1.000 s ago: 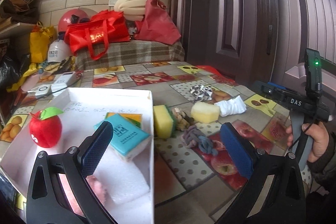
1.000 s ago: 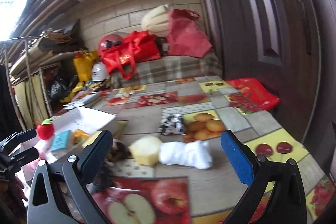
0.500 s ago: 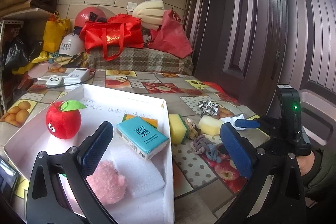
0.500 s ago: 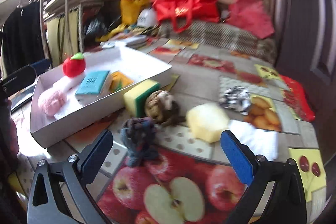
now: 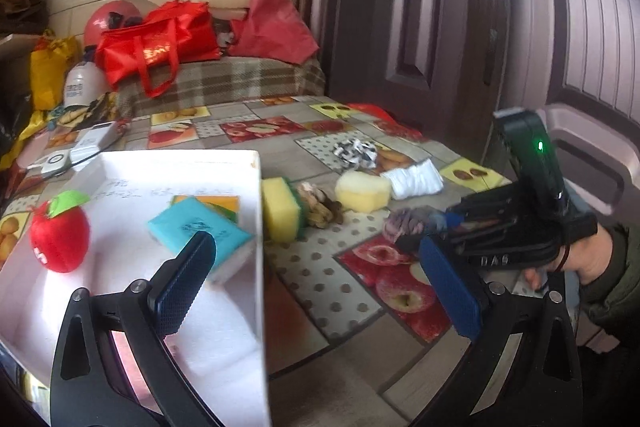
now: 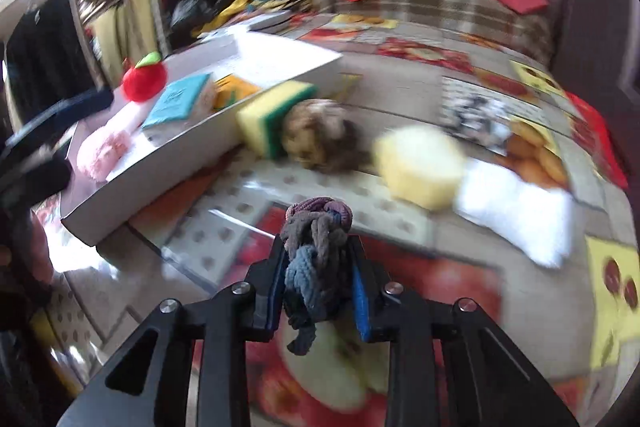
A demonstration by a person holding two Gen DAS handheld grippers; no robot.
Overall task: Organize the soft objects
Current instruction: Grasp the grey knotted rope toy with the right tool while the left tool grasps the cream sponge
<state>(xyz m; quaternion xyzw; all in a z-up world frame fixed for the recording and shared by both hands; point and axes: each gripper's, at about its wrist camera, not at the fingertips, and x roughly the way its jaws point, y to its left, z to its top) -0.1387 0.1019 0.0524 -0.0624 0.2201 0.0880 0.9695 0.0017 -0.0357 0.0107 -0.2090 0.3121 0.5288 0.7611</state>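
**Inspector:** Status of the sort?

**Assistant:** Partly done, in my judgement. The white tray (image 5: 256, 211) already holds a red plush apple (image 5: 60, 241), a teal tissue pack (image 5: 198, 229), an orange-yellow flat item behind it and a pink fluffy ball (image 6: 102, 153). Outside it on the table (image 5: 320, 283) remain a yellow-green sponge (image 5: 280, 209) touching the tray wall, a brown knotted rope toy (image 5: 322, 205) just beside the sponge, a pale yellow foam block (image 5: 362, 191), a folded white cloth (image 5: 416, 179) and a black-and-white crumpled piece (image 5: 356, 151).

**Inspector:** Claws?

**Assistant:** The right claw (image 6: 318, 271) is pressed together on the grey-purple braided rope toy (image 6: 316, 243), pads squeezing its middle. The left claw (image 5: 316, 291) is spread wide and holds nothing, hovering at the tray's near corner.

**Inspector:** Position and orientation of the rope toy?

**Assistant:** It sits between the right claw's pads, above the apple-print patch of the table, near the tray. Its long axis runs along the fingers: the purple knotted end points forward past the tips, the blue-grey tail hangs back and down.

**Inspector:** Outstanding?

**Assistant:** This toy, then five loose items.
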